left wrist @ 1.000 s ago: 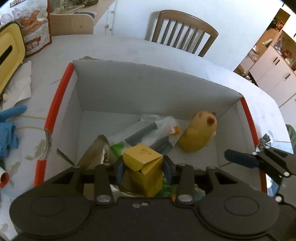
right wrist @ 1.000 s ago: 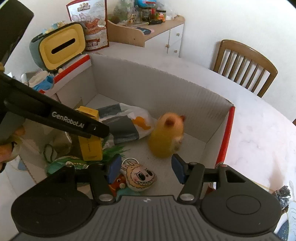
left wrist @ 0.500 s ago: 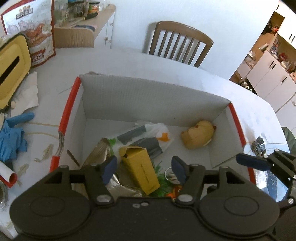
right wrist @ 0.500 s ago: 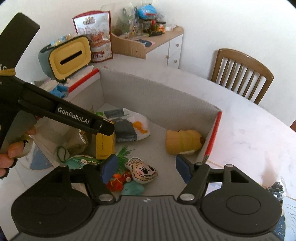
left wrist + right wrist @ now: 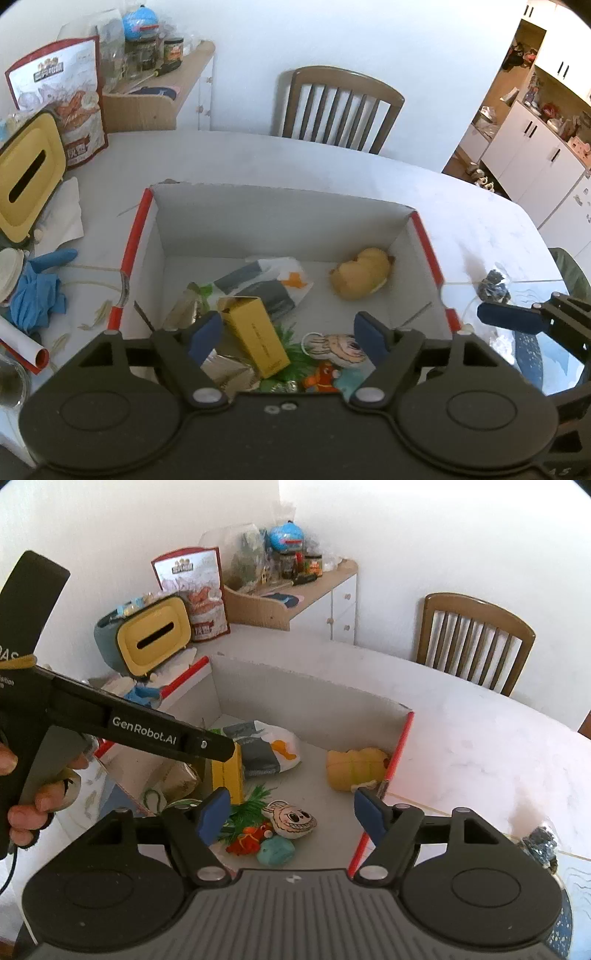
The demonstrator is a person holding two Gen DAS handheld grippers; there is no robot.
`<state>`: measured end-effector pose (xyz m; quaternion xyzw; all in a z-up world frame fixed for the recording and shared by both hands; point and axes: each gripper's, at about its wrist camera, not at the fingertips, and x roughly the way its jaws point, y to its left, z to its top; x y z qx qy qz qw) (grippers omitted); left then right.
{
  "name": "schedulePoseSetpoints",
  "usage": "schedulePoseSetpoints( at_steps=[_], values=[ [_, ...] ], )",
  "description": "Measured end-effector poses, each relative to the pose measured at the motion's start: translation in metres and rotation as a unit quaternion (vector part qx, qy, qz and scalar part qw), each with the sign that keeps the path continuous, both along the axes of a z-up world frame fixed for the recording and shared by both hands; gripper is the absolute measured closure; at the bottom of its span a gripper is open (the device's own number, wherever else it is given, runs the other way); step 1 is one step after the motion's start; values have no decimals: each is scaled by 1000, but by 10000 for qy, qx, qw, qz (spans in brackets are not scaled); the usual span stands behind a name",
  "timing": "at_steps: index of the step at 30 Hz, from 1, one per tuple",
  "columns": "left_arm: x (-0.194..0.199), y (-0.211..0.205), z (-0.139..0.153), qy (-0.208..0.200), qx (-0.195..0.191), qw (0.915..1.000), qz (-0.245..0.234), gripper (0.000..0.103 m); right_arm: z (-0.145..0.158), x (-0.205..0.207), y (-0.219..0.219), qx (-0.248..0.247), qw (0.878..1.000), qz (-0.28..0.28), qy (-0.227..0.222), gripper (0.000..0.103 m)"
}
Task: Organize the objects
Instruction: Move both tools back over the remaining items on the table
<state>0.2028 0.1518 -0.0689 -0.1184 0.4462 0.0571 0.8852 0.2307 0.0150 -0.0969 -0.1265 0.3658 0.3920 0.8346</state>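
- White table (image 5: 461,221), red-edged box (image 5: 135,236) w/ yellow carton (image 5: 255,336), plush (image 5: 360,271) inside.
- My left gripper (image 5: 284,328) & right gripper (image 5: 290,808): both spread, empty, above box.
- Next: fetch strays, drop into gaps.

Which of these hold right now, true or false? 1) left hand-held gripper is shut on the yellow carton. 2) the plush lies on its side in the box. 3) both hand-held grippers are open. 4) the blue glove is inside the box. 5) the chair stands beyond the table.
1) False. The left hand-held gripper is open; the yellow carton rests in the box, leaning.
2) True. The plush lies on its side near the box's right wall.
3) True. The right hand-held gripper is open too, holding nothing.
4) False. The blue glove lies on the table, left of the box.
5) True. The chair stands at the table's far edge.
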Motion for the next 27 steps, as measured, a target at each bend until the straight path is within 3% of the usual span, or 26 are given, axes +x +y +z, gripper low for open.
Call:
schedulePoseSetpoints(
  at_steps=[17,21,27],
  values=[
    [-17,-53,18,-230,-20,9994,-262,11,19,-14,-76,468,9986,-216,-85,25],
    [-20,-70,24,-362,269,9987,-217,7,22,-15,-103,522,9981,-317,-76,25],
    [-20,-98,30,-535,359,9970,-421,3,31,-4,-148,629,9959,-638,-133,25]
  ],
)
